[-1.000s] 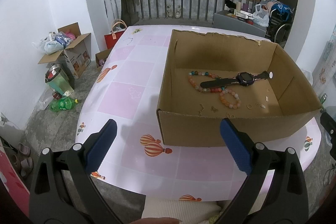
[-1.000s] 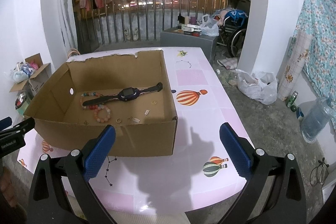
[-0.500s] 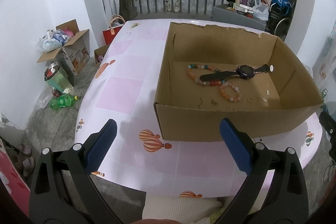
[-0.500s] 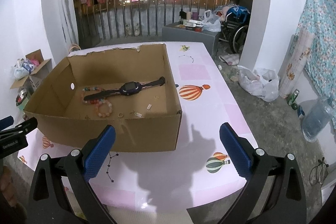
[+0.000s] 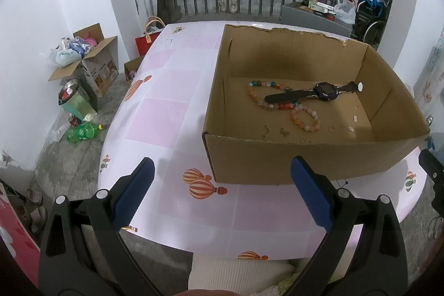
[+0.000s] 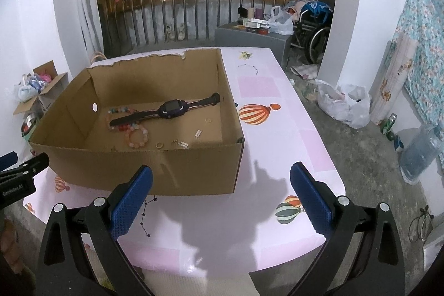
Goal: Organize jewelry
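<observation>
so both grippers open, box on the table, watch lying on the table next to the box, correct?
Not quite. The watch lies inside the box, across a bead bracelet, as the left wrist view shows. Both grippers, left and right, are open, and the box is on the table.

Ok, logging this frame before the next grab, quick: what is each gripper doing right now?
Left gripper: jaws open, holding nothing.
Right gripper: jaws open, holding nothing.
</observation>
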Demonstrator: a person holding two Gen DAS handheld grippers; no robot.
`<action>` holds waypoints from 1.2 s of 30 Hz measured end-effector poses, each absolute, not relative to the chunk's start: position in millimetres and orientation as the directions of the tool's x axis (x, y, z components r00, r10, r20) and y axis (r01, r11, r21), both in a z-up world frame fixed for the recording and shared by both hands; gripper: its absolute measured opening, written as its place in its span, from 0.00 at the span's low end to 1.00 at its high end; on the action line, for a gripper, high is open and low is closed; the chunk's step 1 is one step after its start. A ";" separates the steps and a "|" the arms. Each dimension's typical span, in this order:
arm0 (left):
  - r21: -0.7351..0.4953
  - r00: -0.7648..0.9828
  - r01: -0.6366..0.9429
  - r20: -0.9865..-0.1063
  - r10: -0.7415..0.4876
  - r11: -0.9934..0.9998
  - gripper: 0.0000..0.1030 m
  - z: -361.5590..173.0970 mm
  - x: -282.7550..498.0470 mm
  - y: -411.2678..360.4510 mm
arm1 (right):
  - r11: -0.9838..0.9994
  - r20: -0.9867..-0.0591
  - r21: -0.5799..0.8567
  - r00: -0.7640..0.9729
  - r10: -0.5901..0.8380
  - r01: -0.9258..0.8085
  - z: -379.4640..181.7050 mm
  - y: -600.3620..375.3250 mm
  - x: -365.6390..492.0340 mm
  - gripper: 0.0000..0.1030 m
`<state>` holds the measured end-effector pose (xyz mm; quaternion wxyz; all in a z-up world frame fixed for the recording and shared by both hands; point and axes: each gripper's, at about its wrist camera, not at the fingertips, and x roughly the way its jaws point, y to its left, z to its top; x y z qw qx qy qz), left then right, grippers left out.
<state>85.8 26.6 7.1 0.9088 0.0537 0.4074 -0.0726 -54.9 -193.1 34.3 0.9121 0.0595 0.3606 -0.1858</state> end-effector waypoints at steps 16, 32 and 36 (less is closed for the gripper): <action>0.038 0.657 0.176 -0.749 -0.089 0.984 0.92 6.8 85.8 27.8 | 0.924 -0.679 -0.025 0.672 -0.296 0.381 34.8 -194.2 -54.6 0.94; 0.039 0.658 0.173 -0.748 -0.085 0.984 0.92 6.9 86.1 28.8 | 0.919 -0.674 -0.029 0.672 -0.308 0.393 40.8 -197.0 -55.4 0.94; 0.040 0.658 0.173 -0.748 -0.085 0.984 0.92 6.9 86.1 29.1 | 0.919 -0.674 -0.028 0.672 -0.307 0.393 40.7 -197.4 -55.4 0.94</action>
